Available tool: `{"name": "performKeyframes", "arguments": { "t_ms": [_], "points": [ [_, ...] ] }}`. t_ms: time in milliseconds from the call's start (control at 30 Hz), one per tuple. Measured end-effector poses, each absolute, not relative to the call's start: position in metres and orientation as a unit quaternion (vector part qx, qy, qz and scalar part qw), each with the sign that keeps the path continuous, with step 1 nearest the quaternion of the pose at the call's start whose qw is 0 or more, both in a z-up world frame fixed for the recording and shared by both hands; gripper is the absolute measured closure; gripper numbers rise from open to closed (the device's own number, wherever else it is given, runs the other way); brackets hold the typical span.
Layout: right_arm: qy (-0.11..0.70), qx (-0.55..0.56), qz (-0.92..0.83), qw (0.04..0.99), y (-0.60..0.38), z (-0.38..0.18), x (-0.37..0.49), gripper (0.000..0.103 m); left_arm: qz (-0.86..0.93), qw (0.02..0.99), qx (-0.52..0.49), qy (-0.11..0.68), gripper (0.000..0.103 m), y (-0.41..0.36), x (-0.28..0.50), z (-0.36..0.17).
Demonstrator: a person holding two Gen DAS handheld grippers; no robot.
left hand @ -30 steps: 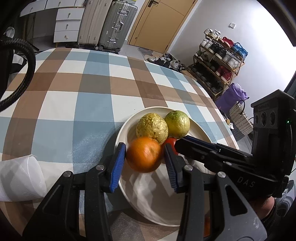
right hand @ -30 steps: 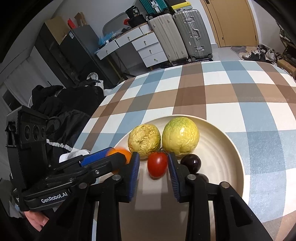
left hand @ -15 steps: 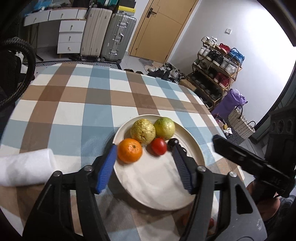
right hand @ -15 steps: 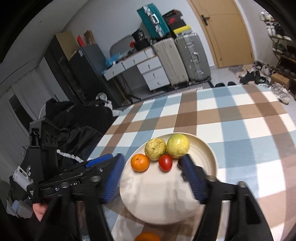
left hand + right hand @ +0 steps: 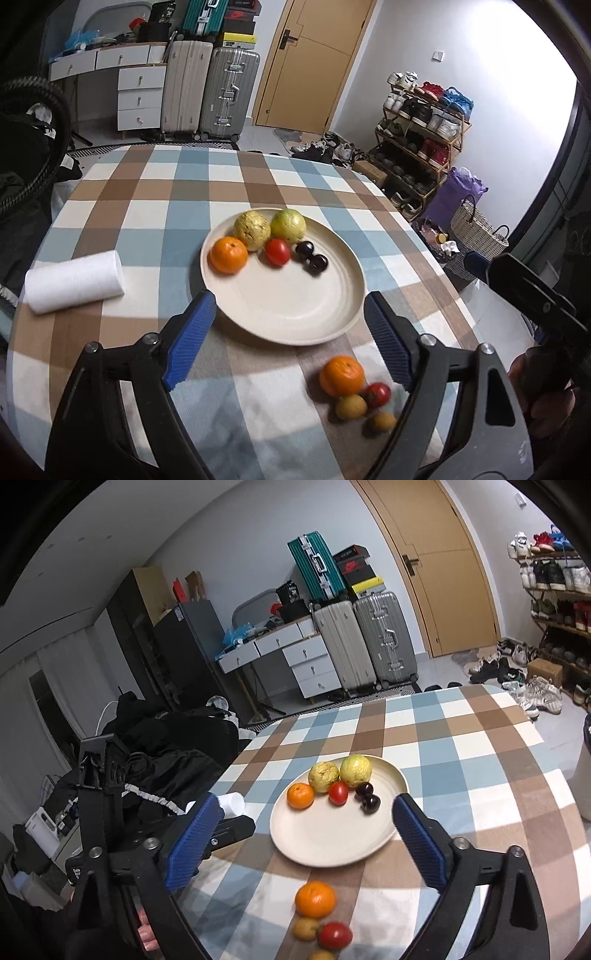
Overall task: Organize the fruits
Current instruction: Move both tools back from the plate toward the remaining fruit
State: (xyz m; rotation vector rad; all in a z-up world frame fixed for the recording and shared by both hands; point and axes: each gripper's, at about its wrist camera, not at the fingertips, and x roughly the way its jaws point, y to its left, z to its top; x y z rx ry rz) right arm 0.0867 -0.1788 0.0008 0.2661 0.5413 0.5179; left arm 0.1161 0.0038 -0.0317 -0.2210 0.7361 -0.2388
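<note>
Both grippers' jaws gape wide (empty) above plate [image 5: 347, 295].

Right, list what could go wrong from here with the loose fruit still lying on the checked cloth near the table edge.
1. The loose orange, red tomato and two small yellow-brown fruits sit bunched together; closing on one may knock another rolling toward the table's edge.
2. The cream round plate has its fruit crowded at the far side, so a new piece dropped there could bump the two dark plums.
3. Both the left gripper and right gripper are open above the same spot and could collide.
</note>
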Motion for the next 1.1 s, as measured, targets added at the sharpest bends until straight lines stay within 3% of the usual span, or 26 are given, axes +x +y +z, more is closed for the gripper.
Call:
{"name": "performKeyframes", "arguments": {
  "t_ms": [300, 467, 1100],
  "points": [
    [0.248, 0.121, 0.241, 0.931, -0.187, -0.006, 0.036, 0.0, -0.102, 0.925, -0.08, 0.358, 0.014, -0.013, 0.068, -0.029],
    [0.253, 0.107, 0.227, 0.934, -0.188, -0.017, 0.019, 0.0, -0.098, 0.928, -0.082, 0.351, 0.001, -0.016, 0.047, -0.031],
    [0.331, 0.102, 0.23, 0.909, -0.186, -0.089, 0.011, 0.0, -0.103, 0.909, -0.058, 0.4, 0.001, -0.028, 0.01, -0.087]
  ]
}}
